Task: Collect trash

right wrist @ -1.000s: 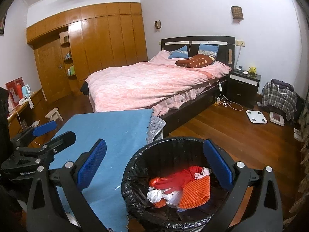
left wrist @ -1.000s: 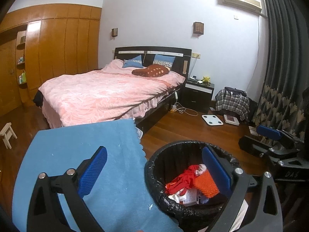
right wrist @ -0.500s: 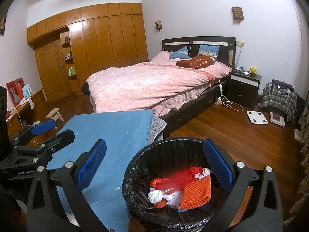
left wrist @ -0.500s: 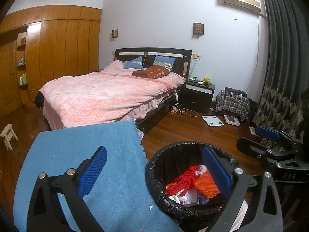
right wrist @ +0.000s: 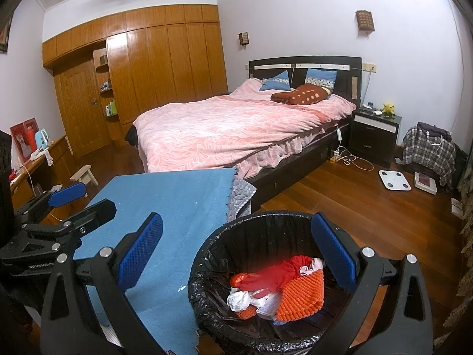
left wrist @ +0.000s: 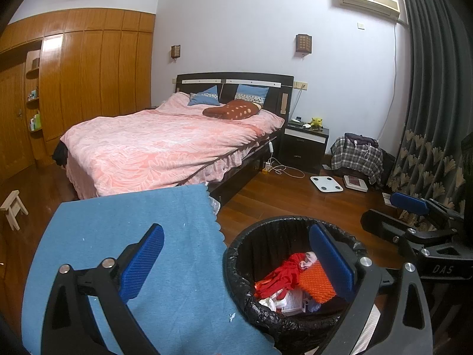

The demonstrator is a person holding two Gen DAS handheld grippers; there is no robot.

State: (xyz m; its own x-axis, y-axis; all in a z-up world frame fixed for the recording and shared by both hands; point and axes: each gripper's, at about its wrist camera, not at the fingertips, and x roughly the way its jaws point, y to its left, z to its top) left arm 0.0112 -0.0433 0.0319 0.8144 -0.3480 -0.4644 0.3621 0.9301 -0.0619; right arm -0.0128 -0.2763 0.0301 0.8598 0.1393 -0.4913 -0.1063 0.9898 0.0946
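the left gripper (left wrist: 236,261), with its ridged blue pads, is released, its fingers spread wide with nothing between them. one pad hangs over the blue felt cloth (left wrist: 124,236) and the other over the mouth of the round bin lined with a black plastic bag (left wrist: 236,269). the right gripper (right wrist: 236,250) is likewise spread wide and holds nothing, one pad above the cloth and the other above the bin's far rim. each gripper shows at the edge of the other's view: the right one at the far right of the left wrist view, the left one at the far left of the right wrist view.

the trash lies inside the bin: a crumpled red plastic wrapper (right wrist: 269,278), an orange knobbly mat-like piece (right wrist: 301,295), and a wad of white paper (right wrist: 238,300), all heaped together and touching. the bin stands just beside the cloth's zigzag edge, on the dark wooden floor (right wrist: 354,204). a few tiny white scraps (left wrist: 231,317) sit on the cloth near the bin.

behind them stands a bed with a pink quilt (right wrist: 230,130), with a black bedside cabinet (right wrist: 374,136) on its far side and a white bathroom scale (right wrist: 394,180) on the floor. tall wooden wardrobes (right wrist: 165,65) line the wall.
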